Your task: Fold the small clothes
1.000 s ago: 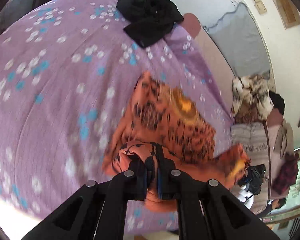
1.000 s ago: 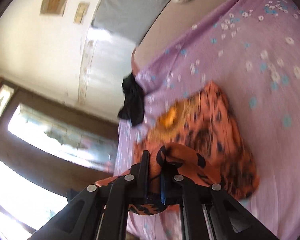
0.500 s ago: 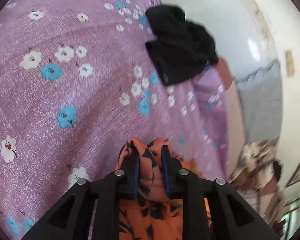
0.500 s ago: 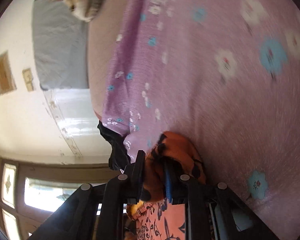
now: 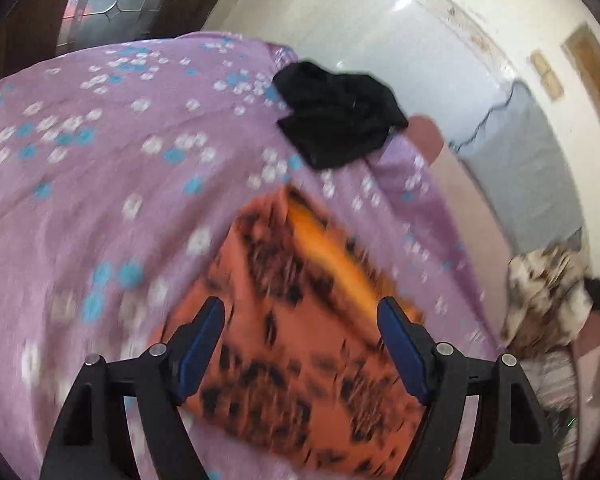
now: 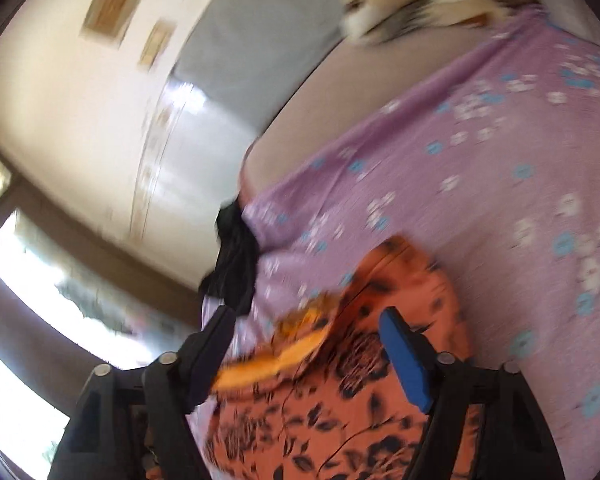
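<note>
One orange printed garment (image 5: 300,320) lies folded on the purple flowered bed sheet (image 5: 100,200), under both tongs. Left tongs (image 5: 300,316) and right tongs (image 6: 308,328) are opening, gripping nothing; best lift clear without snagging the fold. One black garment (image 5: 336,116) waits farther off, one patterned heap (image 5: 548,292) far right.

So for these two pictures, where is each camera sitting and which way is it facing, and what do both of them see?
Left wrist: on the left gripper, angled down over the orange patterned garment on the purple floral sheet; its two fingers show, jaws opening, clear of the cloth.
Right wrist: on the right gripper, rolled sideways, facing across the bed toward wall and window; its fingers show, jaws opening.
Shared: the orange patterned garment, black garment, sheet.
</note>
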Demonstrator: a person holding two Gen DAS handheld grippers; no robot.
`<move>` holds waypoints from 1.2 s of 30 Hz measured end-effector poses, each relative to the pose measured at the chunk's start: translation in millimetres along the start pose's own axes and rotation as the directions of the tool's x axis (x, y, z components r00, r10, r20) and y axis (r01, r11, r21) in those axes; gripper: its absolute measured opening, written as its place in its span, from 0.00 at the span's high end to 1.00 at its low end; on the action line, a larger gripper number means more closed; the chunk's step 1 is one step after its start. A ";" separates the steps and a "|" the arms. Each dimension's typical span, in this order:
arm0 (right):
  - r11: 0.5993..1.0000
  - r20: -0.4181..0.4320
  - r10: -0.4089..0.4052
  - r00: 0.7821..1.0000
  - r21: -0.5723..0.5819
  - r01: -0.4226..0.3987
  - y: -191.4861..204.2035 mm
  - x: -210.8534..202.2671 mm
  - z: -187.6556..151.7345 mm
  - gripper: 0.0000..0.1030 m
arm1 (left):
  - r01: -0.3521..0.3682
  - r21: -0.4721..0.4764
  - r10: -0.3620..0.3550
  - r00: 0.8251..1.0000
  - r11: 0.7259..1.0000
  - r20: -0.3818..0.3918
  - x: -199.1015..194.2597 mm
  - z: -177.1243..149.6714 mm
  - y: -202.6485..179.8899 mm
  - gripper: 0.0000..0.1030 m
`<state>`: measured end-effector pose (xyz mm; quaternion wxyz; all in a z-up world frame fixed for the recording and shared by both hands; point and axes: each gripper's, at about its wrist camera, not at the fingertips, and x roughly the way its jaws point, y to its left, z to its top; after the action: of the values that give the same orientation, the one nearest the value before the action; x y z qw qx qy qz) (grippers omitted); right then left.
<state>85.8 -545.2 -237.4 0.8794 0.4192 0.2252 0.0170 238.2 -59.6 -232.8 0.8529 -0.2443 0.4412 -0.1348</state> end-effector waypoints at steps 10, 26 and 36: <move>0.966 -0.353 -0.056 0.934 -0.256 -0.039 82.2 114.7 -88.9 0.59 | -0.260 0.109 0.258 0.966 0.959 0.034 19.9 -34.2 11.1 0.23; 0.985 -0.146 -0.100 0.984 -0.158 0.076 91.7 221.3 -12.2 0.60 | -0.296 0.184 0.294 0.955 0.937 0.039 39.2 6.5 12.1 0.23; 0.889 -0.131 -0.332 0.934 -0.376 0.263 82.3 94.5 -65.0 0.60 | -0.349 0.400 0.374 0.927 0.848 0.016 54.1 -13.0 -2.2 0.23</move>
<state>157.1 -423.8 -247.7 0.9062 0.2117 0.3640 -0.0383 258.6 -89.4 -275.2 0.8803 0.0249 0.4692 -0.0657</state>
